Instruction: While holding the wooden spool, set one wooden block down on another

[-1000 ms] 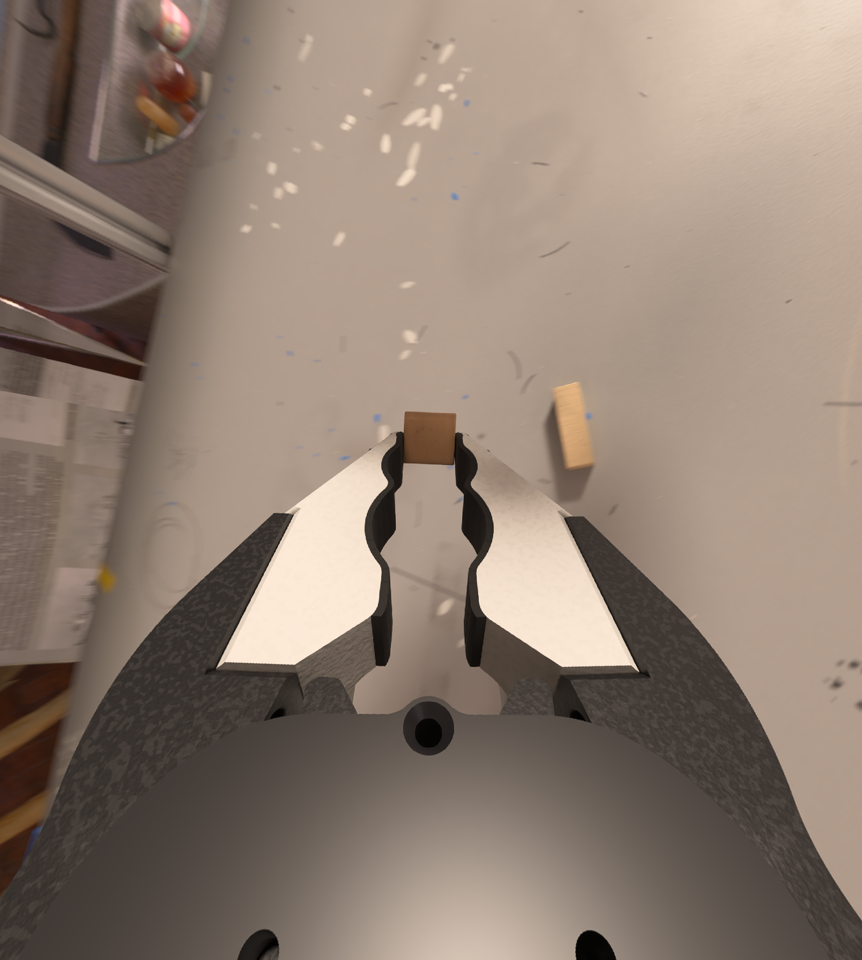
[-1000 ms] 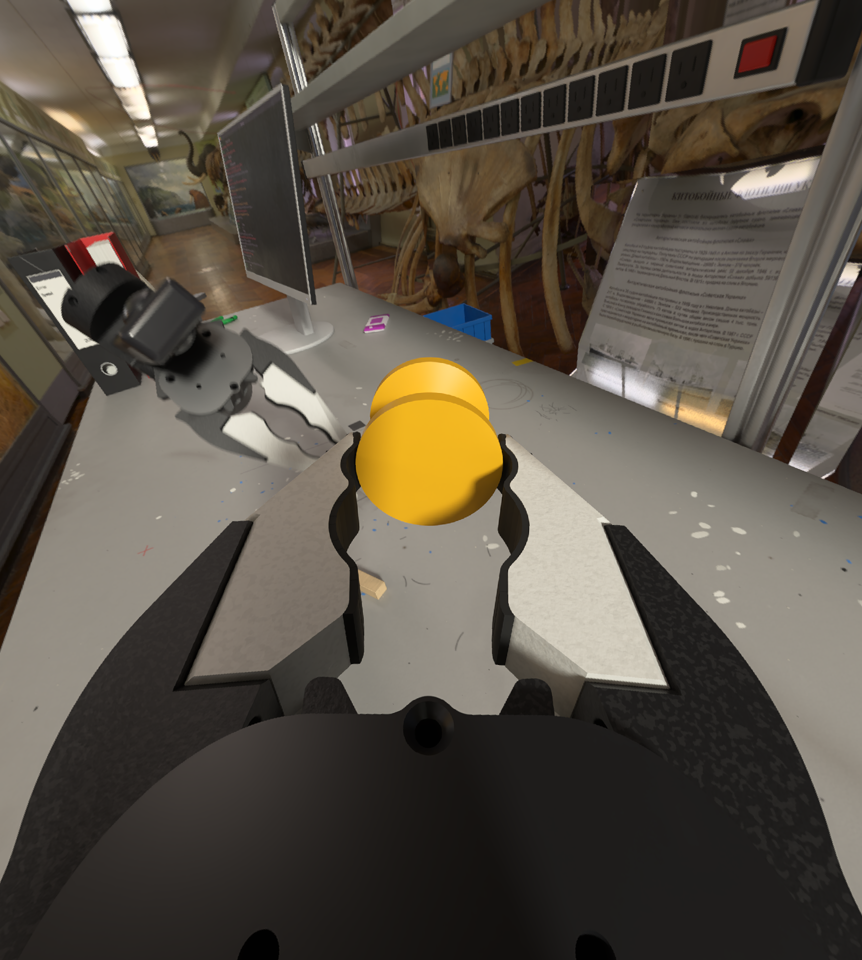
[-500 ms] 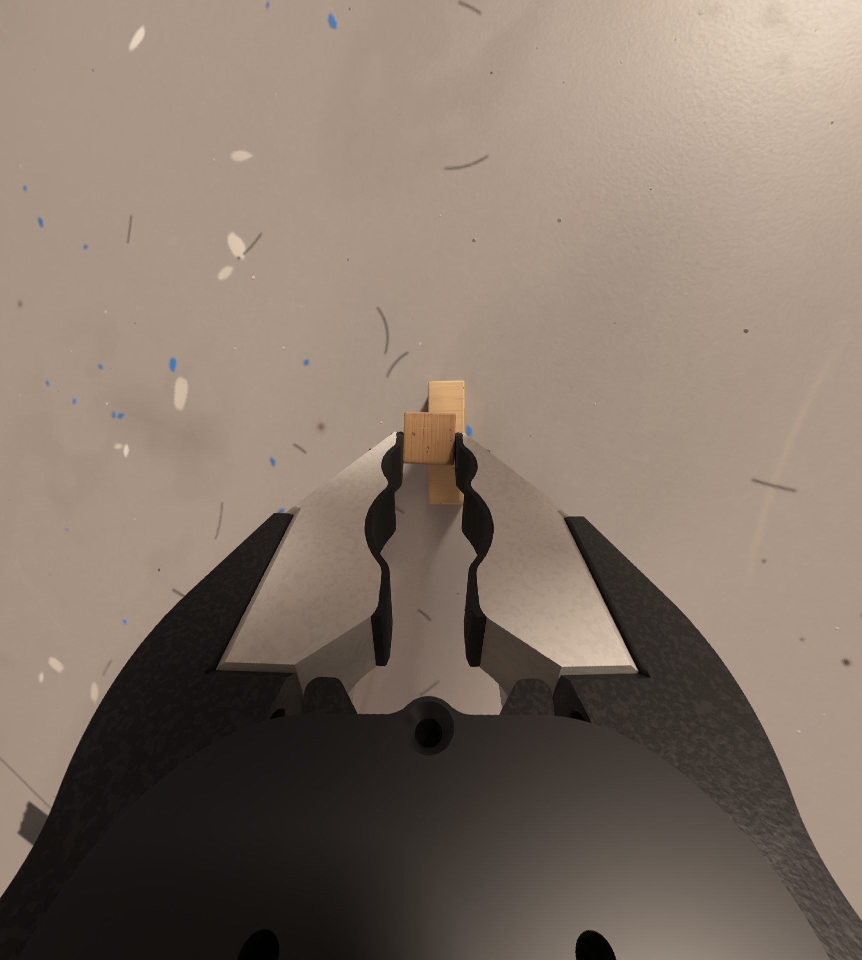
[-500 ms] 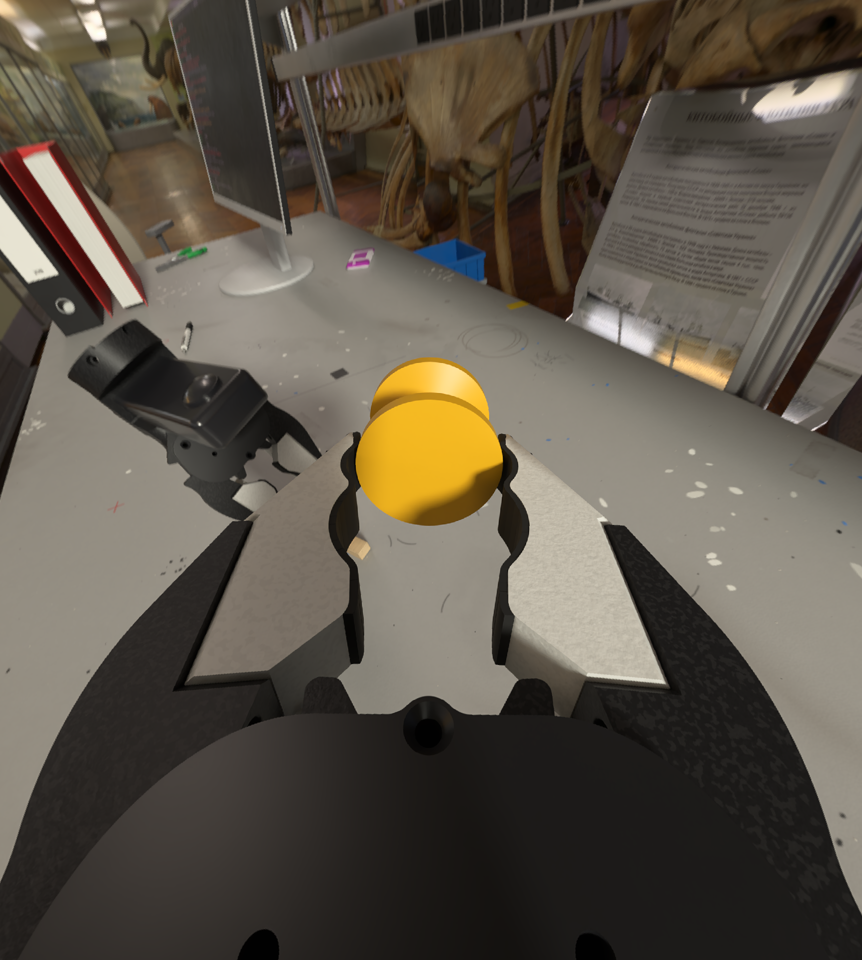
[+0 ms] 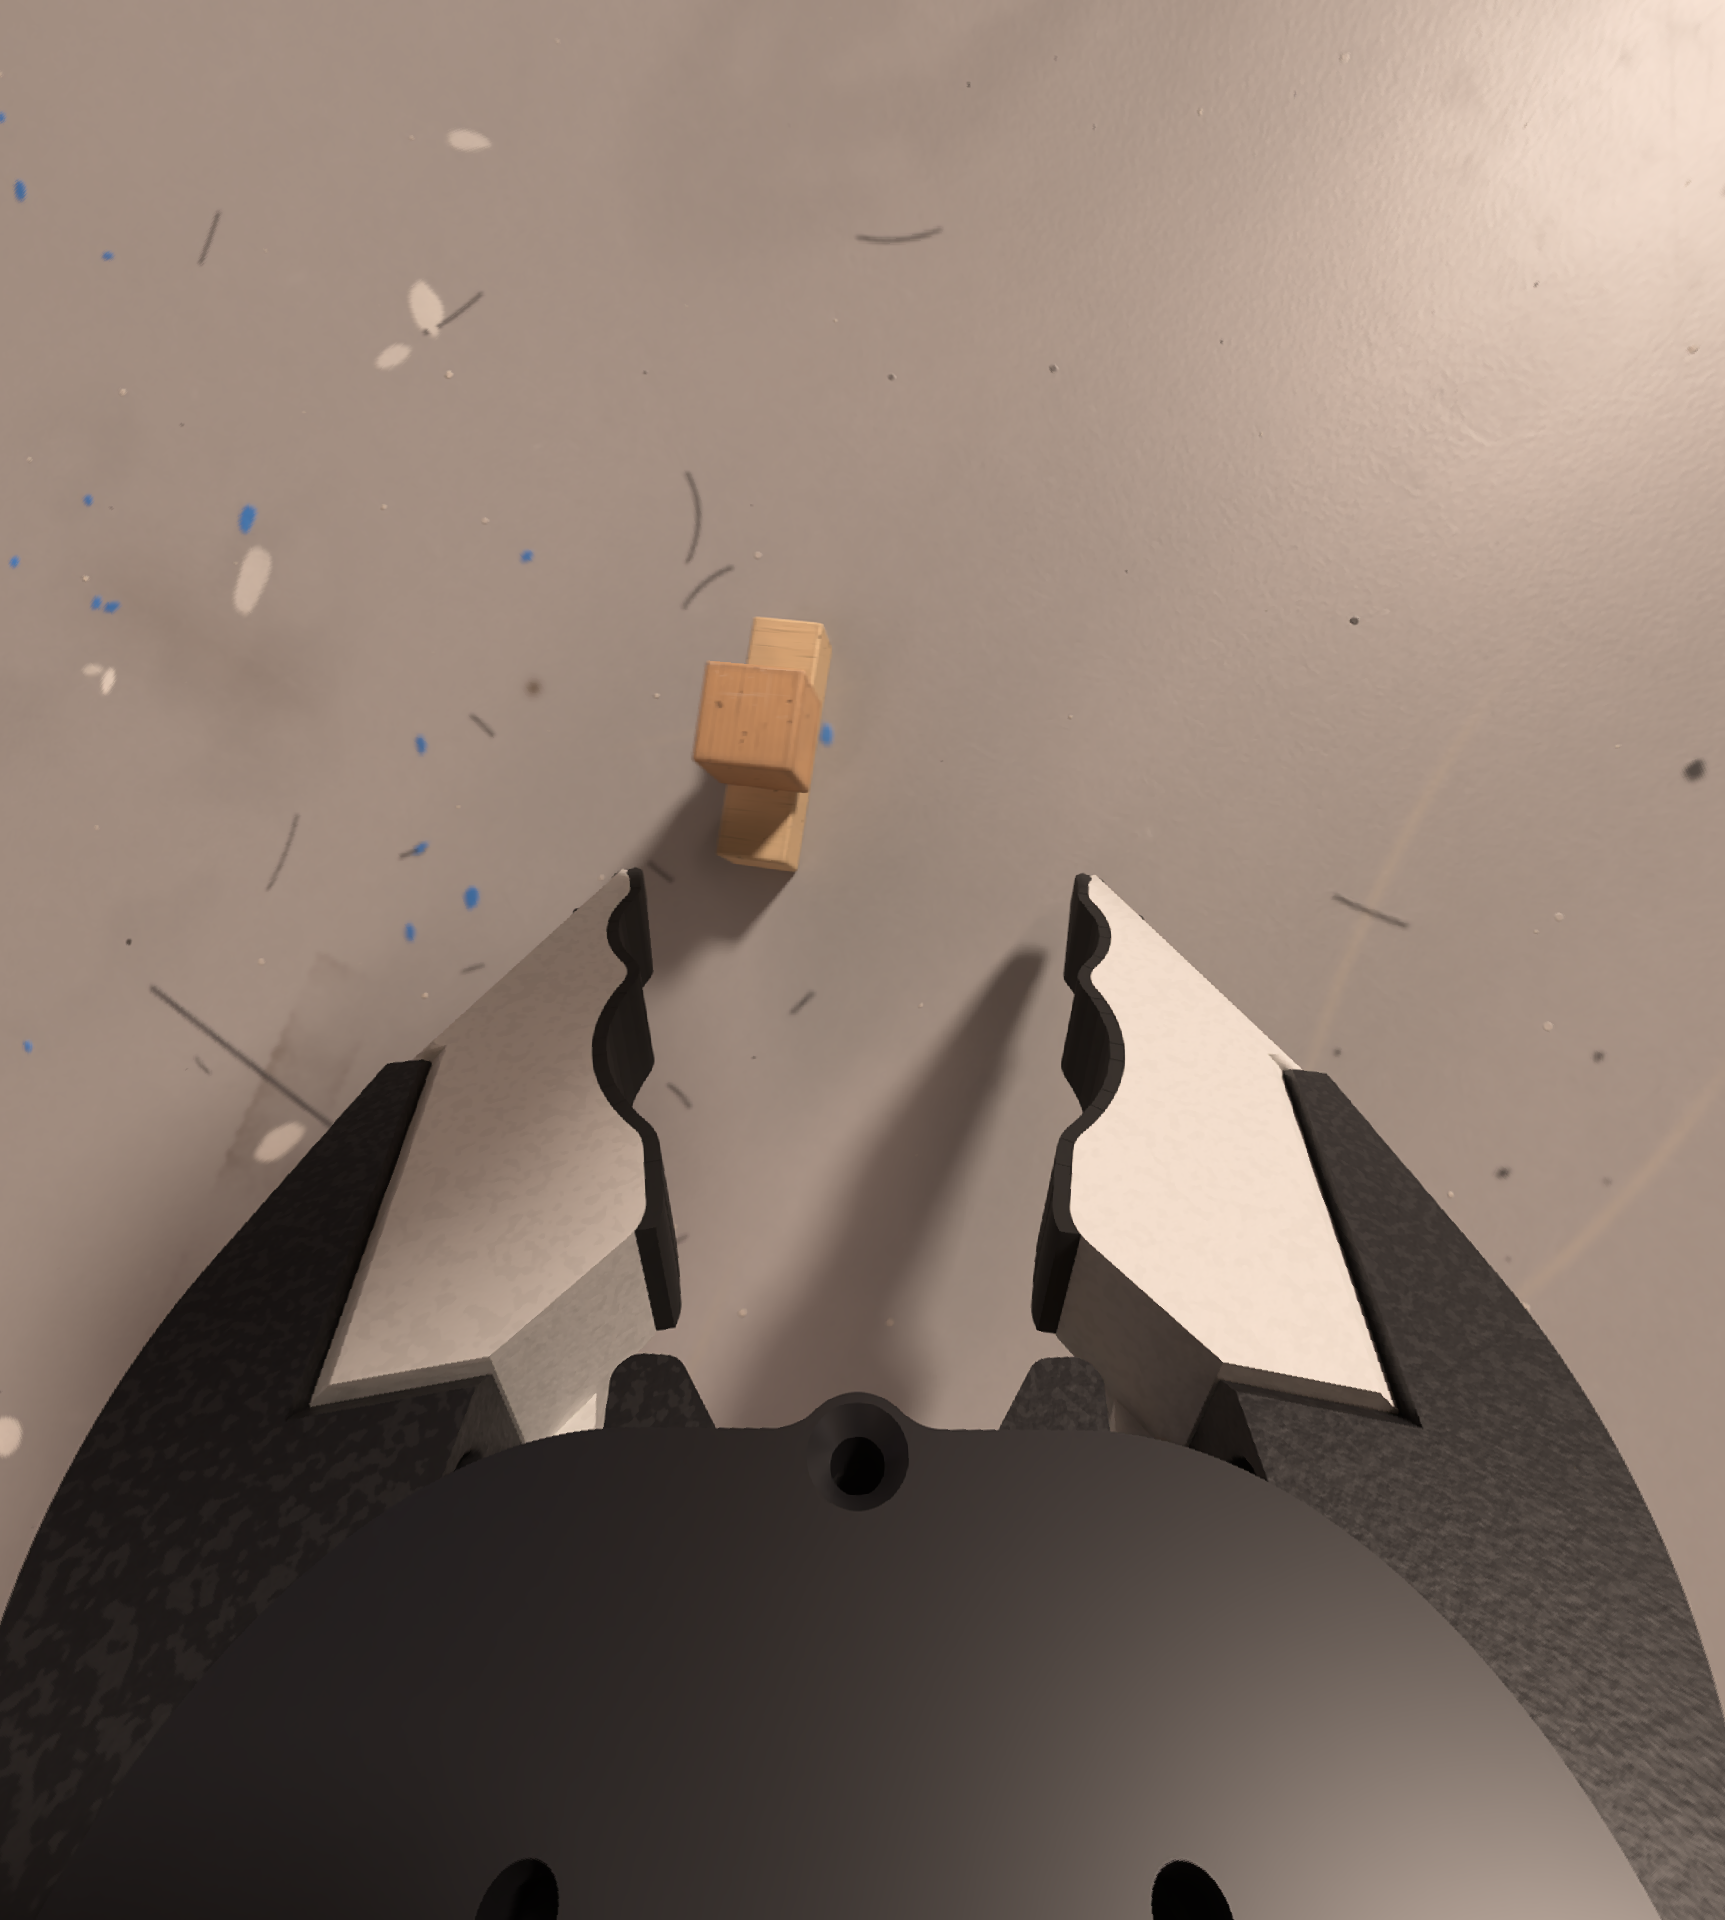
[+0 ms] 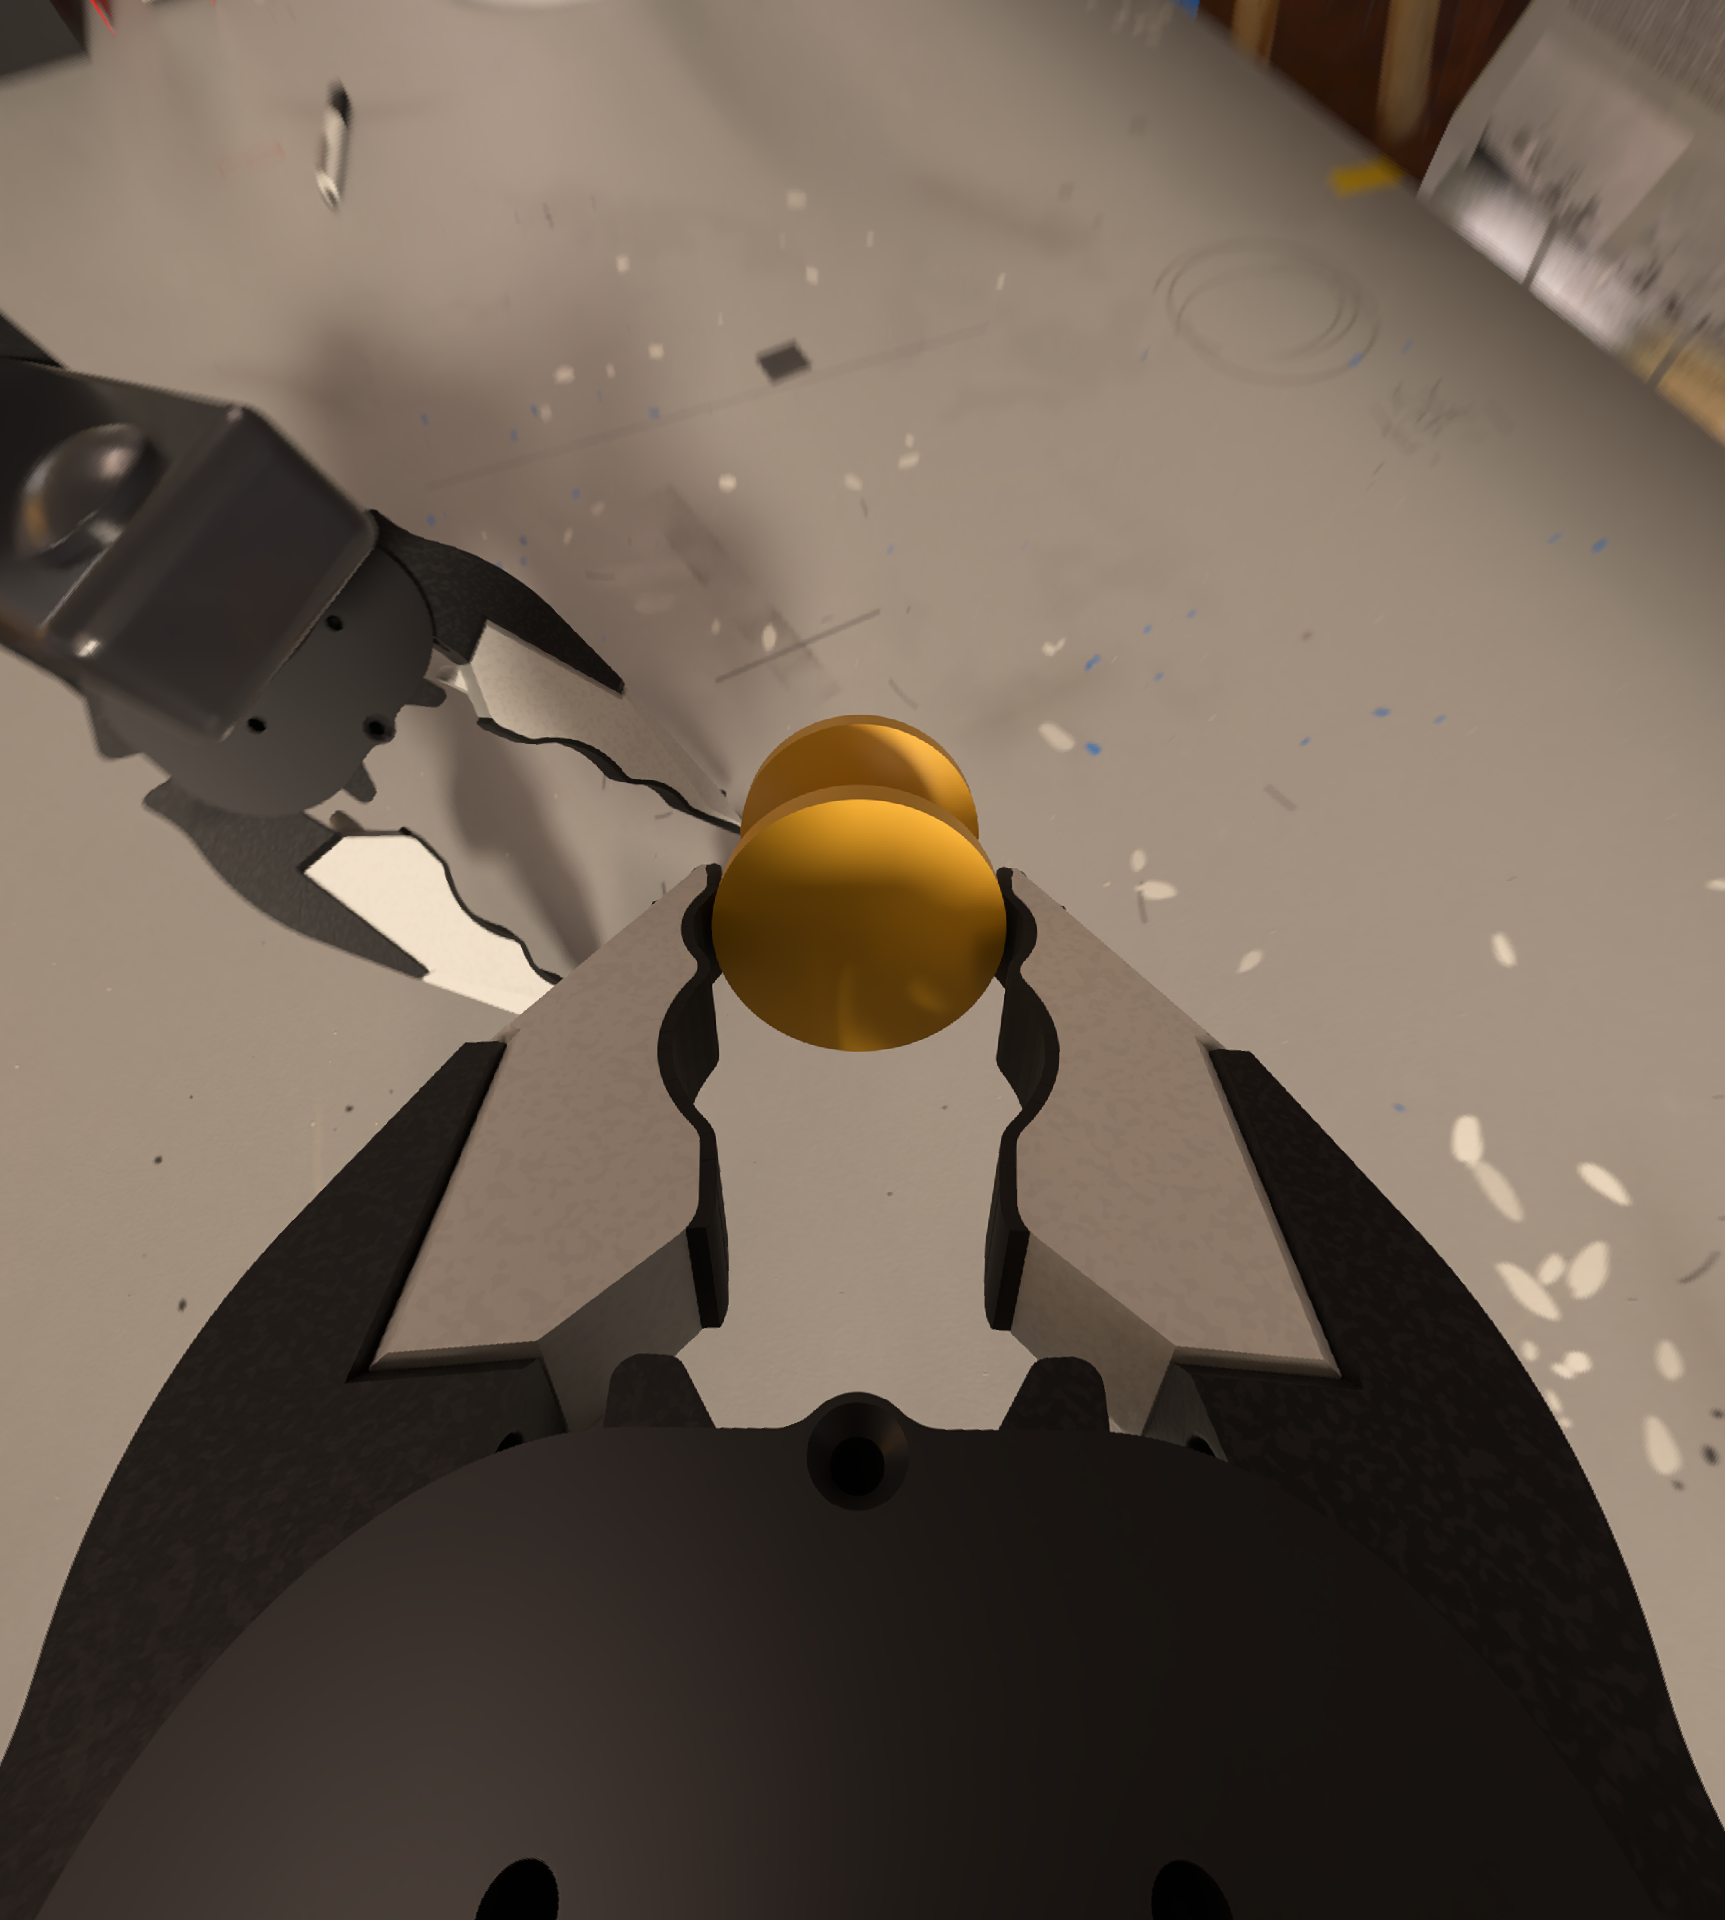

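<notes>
In the left wrist view a darker wooden cube (image 5: 756, 734) rests on top of a paler, longer wooden block (image 5: 771, 821) that lies flat on the grey table. My left gripper (image 5: 853, 883) is open and empty, its fingertips pulled back from the stack, which sits ahead and slightly left. In the right wrist view my right gripper (image 6: 856, 883) is shut on the yellow-orange wooden spool (image 6: 858, 914), held above the table. The left gripper (image 6: 619, 894) shows there too, open, just left of the spool. The blocks are hidden in that view.
The grey table (image 5: 1253, 520) is flecked with white and blue paint marks and scratches. In the right wrist view a marker pen (image 6: 331, 140) lies far back on the left, and printed boards (image 6: 1647, 208) stand past the table's right edge.
The left gripper has opened, let go of the cube on the paler block and drawn back. The right gripper has tilted downward with the spool still in it.
</notes>
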